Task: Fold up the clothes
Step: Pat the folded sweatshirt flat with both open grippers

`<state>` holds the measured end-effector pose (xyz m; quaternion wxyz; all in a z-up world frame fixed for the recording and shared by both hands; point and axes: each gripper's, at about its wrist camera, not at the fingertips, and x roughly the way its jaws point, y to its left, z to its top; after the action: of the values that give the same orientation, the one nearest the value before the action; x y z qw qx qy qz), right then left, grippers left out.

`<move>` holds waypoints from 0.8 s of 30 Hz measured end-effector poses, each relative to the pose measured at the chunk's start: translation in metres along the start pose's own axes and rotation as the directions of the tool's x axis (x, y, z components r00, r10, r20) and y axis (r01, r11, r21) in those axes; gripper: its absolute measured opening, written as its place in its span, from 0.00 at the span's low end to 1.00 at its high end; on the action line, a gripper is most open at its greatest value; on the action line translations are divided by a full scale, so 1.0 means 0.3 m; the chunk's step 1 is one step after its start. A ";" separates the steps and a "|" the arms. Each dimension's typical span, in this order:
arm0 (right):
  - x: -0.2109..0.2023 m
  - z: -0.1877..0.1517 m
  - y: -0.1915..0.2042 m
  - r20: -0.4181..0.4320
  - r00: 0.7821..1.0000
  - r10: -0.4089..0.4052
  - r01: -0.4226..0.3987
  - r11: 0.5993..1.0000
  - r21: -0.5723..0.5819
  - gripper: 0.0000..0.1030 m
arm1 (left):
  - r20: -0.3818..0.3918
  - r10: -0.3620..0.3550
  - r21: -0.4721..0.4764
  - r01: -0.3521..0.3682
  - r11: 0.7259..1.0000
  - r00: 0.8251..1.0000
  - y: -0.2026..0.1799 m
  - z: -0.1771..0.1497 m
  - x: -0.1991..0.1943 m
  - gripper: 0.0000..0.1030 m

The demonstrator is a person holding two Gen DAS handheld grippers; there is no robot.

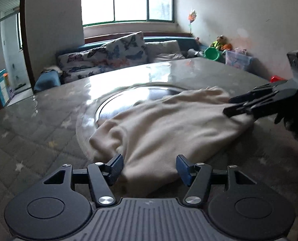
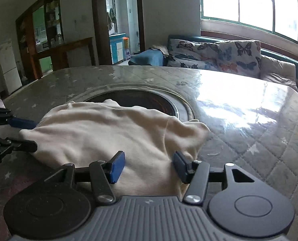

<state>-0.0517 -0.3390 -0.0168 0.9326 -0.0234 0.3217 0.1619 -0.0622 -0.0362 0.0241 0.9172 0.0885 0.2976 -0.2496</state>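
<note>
The cream garment point(image 1: 169, 120) lies rumpled on the counter point(image 1: 38, 124) between both released tools, its near edge in front of the left hand-held gripper point(image 1: 149, 170) and right hand-held gripper point(image 2: 149, 167), whose parted jaws press nothing, apparently set down for regrasping.

Garment point(image 1: 165, 124) lies mid-frame on table point(image 1: 38, 120), partly over round inset point(image 1: 133, 98) behind it. Left gripper point(image 1: 149, 169) at bottom centre, garment edge btwn its fingers. Right gripper point(image 1: 243, 105) at right edge, over garment's far right end. Sofa w/ cushions point(image 1: 117, 54) behind table, upper centre; window point(image 1: 127, 0) above it.
</note>
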 end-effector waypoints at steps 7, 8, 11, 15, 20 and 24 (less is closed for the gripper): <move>-0.025 0.029 0.030 0.043 0.999 -0.007 0.008 1.000 -0.022 0.70 | 0.032 0.010 -0.041 -0.009 0.999 0.999 0.028 0.026 -0.022 0.60; -0.025 0.031 0.035 0.046 0.999 -0.005 0.007 1.000 -0.024 0.72 | 0.031 0.013 -0.045 -0.012 0.999 0.999 0.031 0.026 -0.020 0.60; -0.024 0.036 0.059 0.059 0.998 -0.004 0.008 0.999 -0.053 0.79 | 0.031 0.021 -0.061 -0.019 0.998 0.999 0.044 0.021 -0.019 0.62; -0.009 0.044 0.098 0.063 0.998 0.030 -0.025 0.996 -0.081 0.90 | 0.038 0.046 -0.093 -0.043 0.995 0.998 0.068 0.015 -0.027 0.66; 0.031 0.045 0.162 0.054 0.997 0.059 -0.052 0.990 -0.129 0.97 | 0.029 0.070 -0.119 -0.066 0.991 0.997 0.084 0.005 -0.024 0.74; 0.062 0.035 0.191 0.033 0.997 0.070 -0.064 0.987 -0.150 1.00 | 0.021 0.085 -0.133 -0.081 0.988 0.996 0.091 -0.011 -0.022 0.78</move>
<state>-0.0498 -0.2778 -0.0163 0.9283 -0.0790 0.2916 0.2170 -0.0545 -0.0089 0.0256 0.9345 0.0368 0.2973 -0.1921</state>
